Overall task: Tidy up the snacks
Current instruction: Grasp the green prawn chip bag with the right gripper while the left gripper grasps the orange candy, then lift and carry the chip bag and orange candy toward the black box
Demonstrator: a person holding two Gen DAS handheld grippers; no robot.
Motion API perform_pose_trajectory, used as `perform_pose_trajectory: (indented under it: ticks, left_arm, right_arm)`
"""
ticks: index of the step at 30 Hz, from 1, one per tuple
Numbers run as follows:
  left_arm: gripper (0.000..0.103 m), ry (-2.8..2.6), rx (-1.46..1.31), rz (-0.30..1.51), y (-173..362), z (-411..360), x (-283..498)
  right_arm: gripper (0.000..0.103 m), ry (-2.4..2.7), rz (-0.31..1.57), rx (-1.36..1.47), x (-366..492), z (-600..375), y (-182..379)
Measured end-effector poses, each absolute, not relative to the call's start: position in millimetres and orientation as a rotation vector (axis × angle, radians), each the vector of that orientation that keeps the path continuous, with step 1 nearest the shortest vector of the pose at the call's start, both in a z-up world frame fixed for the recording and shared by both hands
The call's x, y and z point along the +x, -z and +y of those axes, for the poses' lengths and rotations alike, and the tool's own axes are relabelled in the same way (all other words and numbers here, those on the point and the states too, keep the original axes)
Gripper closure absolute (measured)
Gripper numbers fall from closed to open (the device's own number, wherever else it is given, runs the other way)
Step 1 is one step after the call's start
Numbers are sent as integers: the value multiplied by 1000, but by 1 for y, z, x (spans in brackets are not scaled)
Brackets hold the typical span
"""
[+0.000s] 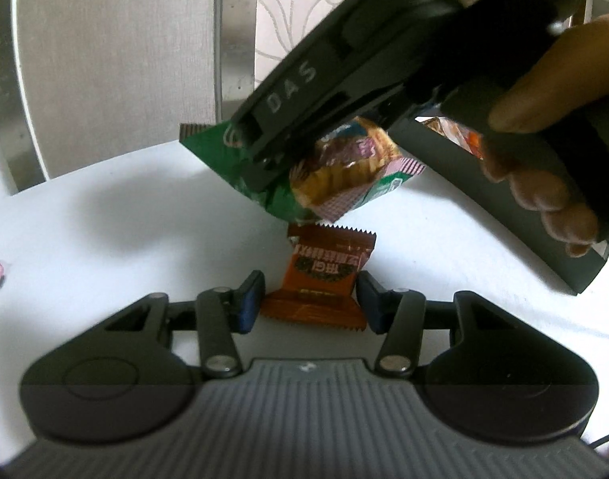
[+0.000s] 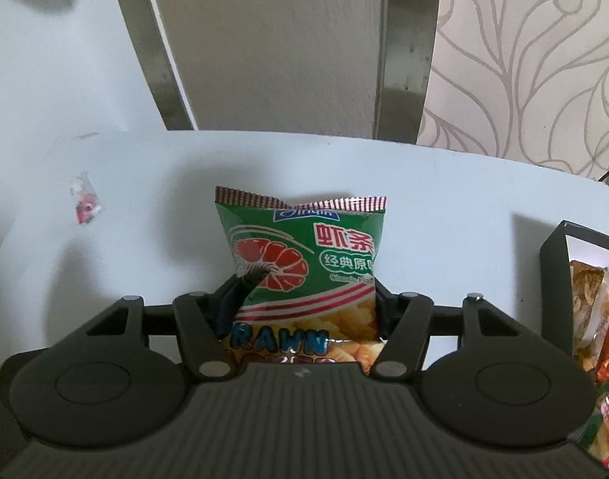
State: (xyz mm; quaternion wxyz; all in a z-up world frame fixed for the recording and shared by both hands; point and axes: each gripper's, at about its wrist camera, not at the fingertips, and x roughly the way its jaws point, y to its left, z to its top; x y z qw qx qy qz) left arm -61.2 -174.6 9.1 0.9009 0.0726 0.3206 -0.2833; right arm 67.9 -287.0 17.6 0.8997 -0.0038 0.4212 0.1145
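Observation:
A brown snack packet (image 1: 324,275) lies flat on the white table (image 1: 104,219). My left gripper (image 1: 309,303) straddles it, and both blue pads touch its lower edges. A green prawn cracker bag (image 2: 304,239) sits crumpled between the fingers of my right gripper (image 2: 304,303), which is shut on it. In the left wrist view the same prawn cracker bag (image 1: 344,171) hangs tilted above the table, just beyond the brown packet, held by the right gripper (image 1: 280,175) with a person's hand (image 1: 544,199) on its handle.
A black box (image 1: 484,199) holding other snacks stands to the right, and the right wrist view shows that box (image 2: 552,255) at its right edge. A small pink candy (image 2: 86,199) lies far left. A chair back (image 2: 284,40) rises behind the table's far edge.

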Motion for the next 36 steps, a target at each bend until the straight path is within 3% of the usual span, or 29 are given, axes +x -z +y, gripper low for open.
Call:
perform_pose_trajectory:
  ticks: [17,36]
  left_arm:
    - [52,574,200,645,-21,-178,-70]
    - [52,653,269,582,-44,-216,-72]
  right_arm:
    - [36,-272,711,97,-15,-310,-65]
    - [36,-143,588,197,-119,-358,-81]
